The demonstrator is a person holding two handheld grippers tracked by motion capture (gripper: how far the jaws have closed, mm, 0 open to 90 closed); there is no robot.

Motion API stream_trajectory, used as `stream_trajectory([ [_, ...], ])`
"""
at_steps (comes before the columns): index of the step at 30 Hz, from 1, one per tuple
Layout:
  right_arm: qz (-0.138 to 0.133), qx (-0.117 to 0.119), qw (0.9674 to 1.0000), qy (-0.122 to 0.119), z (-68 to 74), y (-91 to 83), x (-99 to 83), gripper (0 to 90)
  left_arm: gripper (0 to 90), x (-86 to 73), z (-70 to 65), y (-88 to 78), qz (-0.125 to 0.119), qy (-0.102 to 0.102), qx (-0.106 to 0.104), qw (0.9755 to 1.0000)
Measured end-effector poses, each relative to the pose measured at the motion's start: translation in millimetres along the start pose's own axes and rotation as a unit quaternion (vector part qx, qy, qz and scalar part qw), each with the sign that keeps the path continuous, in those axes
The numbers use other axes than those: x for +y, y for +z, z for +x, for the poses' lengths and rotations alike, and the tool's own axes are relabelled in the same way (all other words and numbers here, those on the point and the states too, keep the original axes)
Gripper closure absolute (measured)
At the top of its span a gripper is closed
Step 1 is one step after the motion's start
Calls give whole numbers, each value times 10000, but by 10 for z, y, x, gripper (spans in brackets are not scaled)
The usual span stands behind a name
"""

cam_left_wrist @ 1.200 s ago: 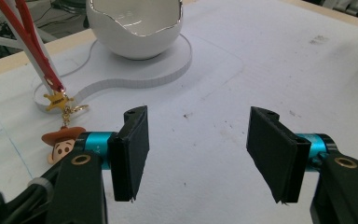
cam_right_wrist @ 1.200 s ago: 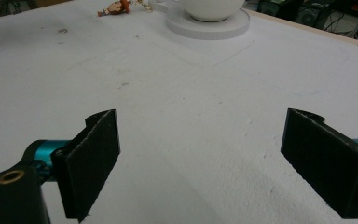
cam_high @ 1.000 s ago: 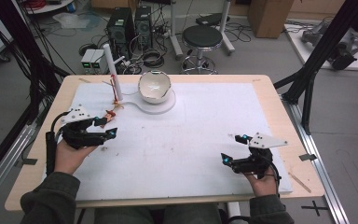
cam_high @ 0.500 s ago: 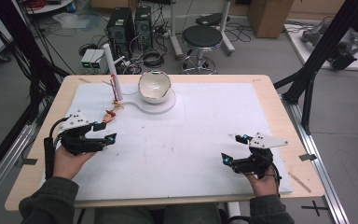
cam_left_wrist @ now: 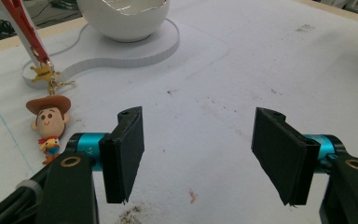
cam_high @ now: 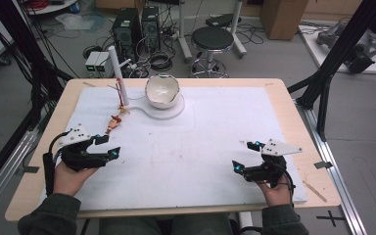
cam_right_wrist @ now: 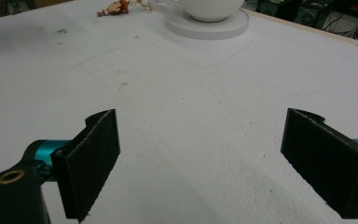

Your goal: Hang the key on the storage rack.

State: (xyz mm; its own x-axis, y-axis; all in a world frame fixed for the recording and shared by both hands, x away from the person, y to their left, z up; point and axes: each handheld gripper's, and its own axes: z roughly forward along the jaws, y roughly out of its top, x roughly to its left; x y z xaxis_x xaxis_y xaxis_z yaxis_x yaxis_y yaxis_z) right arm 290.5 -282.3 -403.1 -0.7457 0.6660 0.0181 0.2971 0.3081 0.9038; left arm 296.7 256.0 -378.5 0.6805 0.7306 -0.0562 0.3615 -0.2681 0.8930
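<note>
Left gripper (cam_high: pixel 110 145) first: jaws standing wide apart, just opened a little further, with nothing between them except bare white mat (cam_high: pixel 200 137). Same on the right gripper (cam_high: pixel 244 155), parted and empty, resting low near the person's edge of the table. Cowboy-doll keychain (cam_high: pixel 113 122) lying flat on the mat, near the left gripper and on its far side, well apart from the right one, so clearly work for the left hand. From the left gripper view, doll (cam_left_wrist: pixel 50 122) placed off to the left of the left jaw, not in the gap; hat toward the far side, feet toward the camera. Long axis running roughly away from the person, in line with the star charm (cam_left_wrist: pixel 43 72) and the red strap (cam_left_wrist: pixel 25 28) going up to the white post (cam_high: pixel 115 63) (so probably tethered, not free). Likely needed next: swing the jaws leftward and forward to bring the doll between them, closing across the body. White bowl (cam_high: pixel 161 90) beside, on its base, not in the way.
</note>
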Motion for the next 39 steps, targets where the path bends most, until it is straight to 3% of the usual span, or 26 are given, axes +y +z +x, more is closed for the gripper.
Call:
stream_trajectory([
  [23,17,-8,10000,-3,3,6,-3,106,322,-192,-107,-130,52,10,14,10000],
  [39,43,0,10000,-15,4,10,-4,106,297,-277,-233,-250,-43,-8,101,9999],
])
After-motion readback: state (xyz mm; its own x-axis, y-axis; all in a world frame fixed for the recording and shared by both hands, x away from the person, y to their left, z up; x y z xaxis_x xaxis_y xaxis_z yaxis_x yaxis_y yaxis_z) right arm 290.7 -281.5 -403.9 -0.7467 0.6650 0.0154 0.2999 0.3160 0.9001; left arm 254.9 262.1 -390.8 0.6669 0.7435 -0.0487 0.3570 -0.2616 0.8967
